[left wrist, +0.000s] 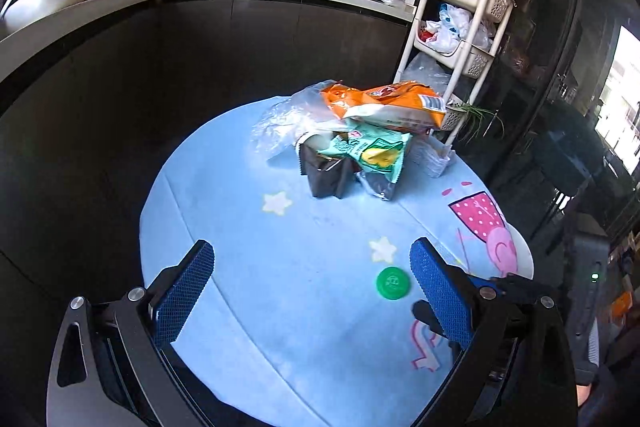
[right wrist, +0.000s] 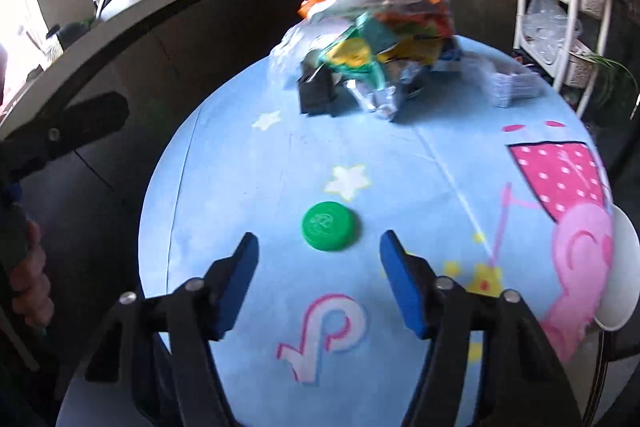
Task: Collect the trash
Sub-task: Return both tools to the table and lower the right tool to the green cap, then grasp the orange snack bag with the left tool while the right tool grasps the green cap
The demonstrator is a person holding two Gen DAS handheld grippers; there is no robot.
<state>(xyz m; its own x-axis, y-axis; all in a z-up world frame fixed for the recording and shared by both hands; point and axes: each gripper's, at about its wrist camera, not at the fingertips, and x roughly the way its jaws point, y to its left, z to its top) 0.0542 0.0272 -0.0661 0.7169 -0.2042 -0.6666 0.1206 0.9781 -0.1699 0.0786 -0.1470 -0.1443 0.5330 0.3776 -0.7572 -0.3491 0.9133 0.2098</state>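
A round table under a pale blue cartoon-print cloth (right wrist: 256,163) filled both views, with a heap of crumpled snack wrappers, orange on top and green below (left wrist: 376,131), piled toward the upper centre of each frame. The right gripper (right wrist: 318,253) hovered low in its own view, jaws apart and empty, a small round green plastic bottle cap (right wrist: 329,225) lying flat just ahead of the gap, top face up, with no long axis to speak of. The left gripper (left wrist: 312,263) also stood wide and empty. The step appeared to be the approach to the cap; next would come a lowering to straddle it and a squeeze.
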